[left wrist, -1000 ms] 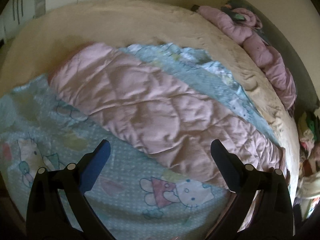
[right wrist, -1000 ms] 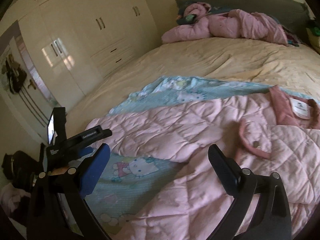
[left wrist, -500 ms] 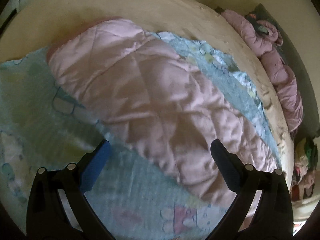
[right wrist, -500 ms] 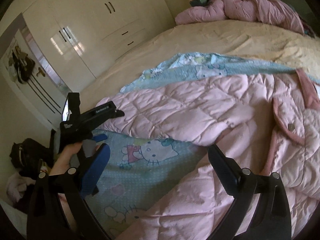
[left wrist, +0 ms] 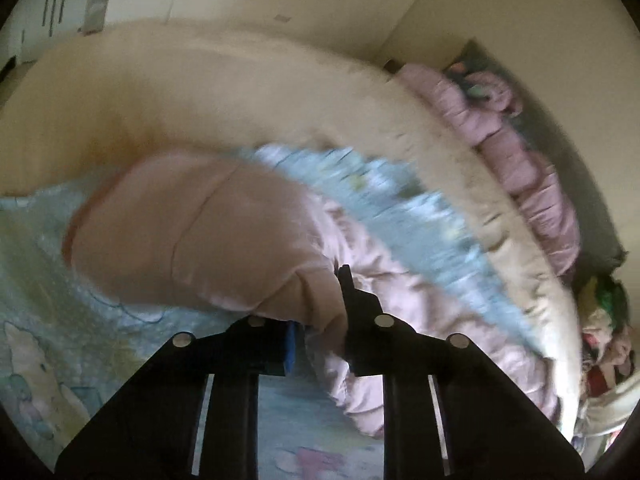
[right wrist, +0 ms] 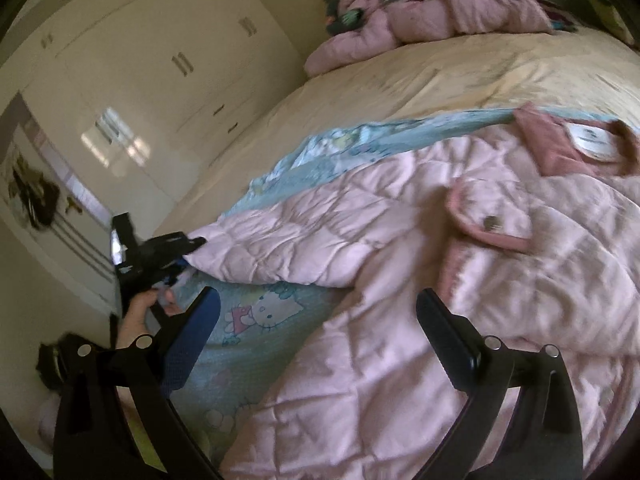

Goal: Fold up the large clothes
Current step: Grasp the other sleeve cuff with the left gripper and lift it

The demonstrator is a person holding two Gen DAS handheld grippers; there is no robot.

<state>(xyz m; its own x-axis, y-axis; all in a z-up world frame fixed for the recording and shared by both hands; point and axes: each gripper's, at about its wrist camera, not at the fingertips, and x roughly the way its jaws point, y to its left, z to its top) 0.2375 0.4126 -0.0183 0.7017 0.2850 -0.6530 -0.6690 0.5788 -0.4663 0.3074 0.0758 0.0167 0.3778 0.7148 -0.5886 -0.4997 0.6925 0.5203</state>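
Note:
A pink quilted jacket (right wrist: 400, 240) lies spread on the bed, collar and label (right wrist: 592, 140) at far right, a snap pocket flap (right wrist: 488, 222) near the middle. In the left wrist view its sleeve (left wrist: 200, 232) bunches up in front of my left gripper (left wrist: 320, 312), whose jaws are closing tight with a fold of pink fabric pinched between the pads. The right wrist view shows that gripper (right wrist: 188, 246) gripping the sleeve's tip, a hand (right wrist: 140, 312) holding it. My right gripper (right wrist: 318, 300) stands open above the jacket's lower edge, nothing between its fingers.
A blue Hello Kitty blanket (right wrist: 264, 312) lies under the jacket on the beige bed cover (left wrist: 240, 88). More pink clothing (right wrist: 440, 12) is heaped at the head of the bed. White wardrobe doors (right wrist: 160, 60) stand beyond the bed's left side. Mixed clothes (left wrist: 604, 320) pile beside the bed.
My left gripper went from wide open to shut on the sleeve and raised it off the blanket. The right gripper swung right, bringing the collar into view, and stayed open.

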